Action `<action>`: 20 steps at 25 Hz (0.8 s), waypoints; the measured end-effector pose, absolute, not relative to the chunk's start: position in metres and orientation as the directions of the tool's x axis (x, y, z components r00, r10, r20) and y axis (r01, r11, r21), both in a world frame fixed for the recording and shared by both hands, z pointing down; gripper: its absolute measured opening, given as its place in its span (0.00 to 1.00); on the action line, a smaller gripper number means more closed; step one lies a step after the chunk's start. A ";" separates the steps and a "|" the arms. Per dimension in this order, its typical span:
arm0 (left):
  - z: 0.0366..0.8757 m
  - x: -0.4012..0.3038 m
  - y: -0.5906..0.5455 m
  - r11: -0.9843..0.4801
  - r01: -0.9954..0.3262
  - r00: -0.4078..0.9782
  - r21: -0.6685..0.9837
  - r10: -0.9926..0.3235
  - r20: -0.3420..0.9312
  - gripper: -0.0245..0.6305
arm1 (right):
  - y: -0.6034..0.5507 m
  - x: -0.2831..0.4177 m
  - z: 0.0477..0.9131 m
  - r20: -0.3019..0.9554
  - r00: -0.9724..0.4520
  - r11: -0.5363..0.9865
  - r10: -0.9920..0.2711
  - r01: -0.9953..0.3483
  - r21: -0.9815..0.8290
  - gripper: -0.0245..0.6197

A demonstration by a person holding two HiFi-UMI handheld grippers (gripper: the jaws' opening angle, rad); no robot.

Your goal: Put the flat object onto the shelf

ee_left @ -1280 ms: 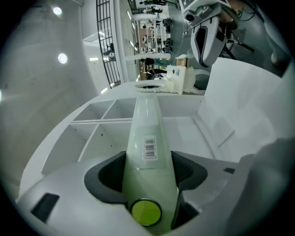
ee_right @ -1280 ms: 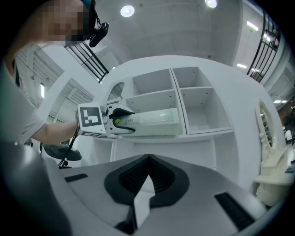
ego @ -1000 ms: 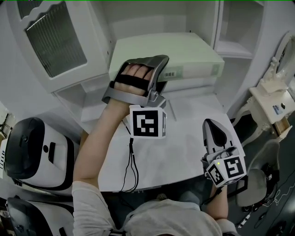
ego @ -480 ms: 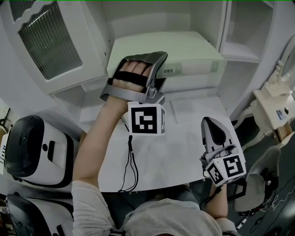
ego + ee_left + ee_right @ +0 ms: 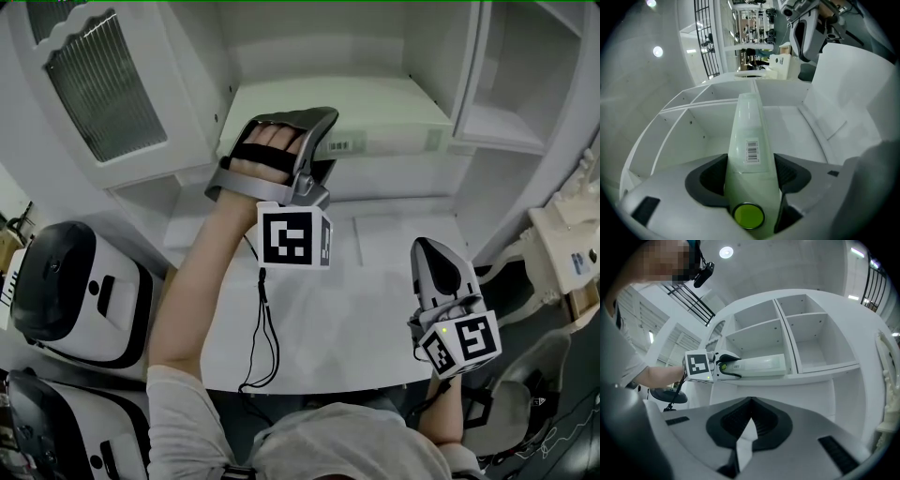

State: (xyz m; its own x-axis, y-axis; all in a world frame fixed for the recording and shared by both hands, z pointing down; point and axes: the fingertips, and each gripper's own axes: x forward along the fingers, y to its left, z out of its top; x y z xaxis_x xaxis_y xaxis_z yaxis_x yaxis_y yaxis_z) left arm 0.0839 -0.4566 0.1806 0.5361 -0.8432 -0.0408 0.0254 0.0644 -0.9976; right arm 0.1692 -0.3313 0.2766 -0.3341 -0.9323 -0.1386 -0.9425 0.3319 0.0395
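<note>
The flat object is a pale green flat box with a barcode label, lying across the white shelf in its lower left compartment. My left gripper is shut on the box's near edge; in the left gripper view the box runs away from me between the two dark pads of that gripper. The right gripper view shows the box resting on the shelf board. Lower down and to the right, my right gripper hovers over the table, shut with nothing in it.
A white table stands under the shelf unit. A cabinet door with ribbed glass hangs open at the left. Two white-and-black machines sit at the lower left. A white dresser and a chair stand at the right.
My left gripper and the box have shifted slightly left and away along the shelf as the view moved. The right gripper has stayed in place.
</note>
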 end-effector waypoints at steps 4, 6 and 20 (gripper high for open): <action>0.180 0.085 -0.463 0.061 0.024 0.509 -0.998 -0.860 -0.040 0.49 | -0.338 0.176 0.276 -0.144 -0.355 0.353 -0.924 -0.935 0.037 0.05; 0.180 0.085 -0.464 0.059 0.016 0.503 -0.998 -0.863 -0.043 0.49 | -0.340 0.179 0.275 -0.148 -0.362 0.361 -0.921 -0.932 0.034 0.05; 0.174 0.079 -0.442 0.037 -0.068 0.474 -0.997 -0.878 -0.065 0.48 | -0.350 0.179 0.273 -0.151 -0.425 0.424 -0.892 -0.905 0.046 0.05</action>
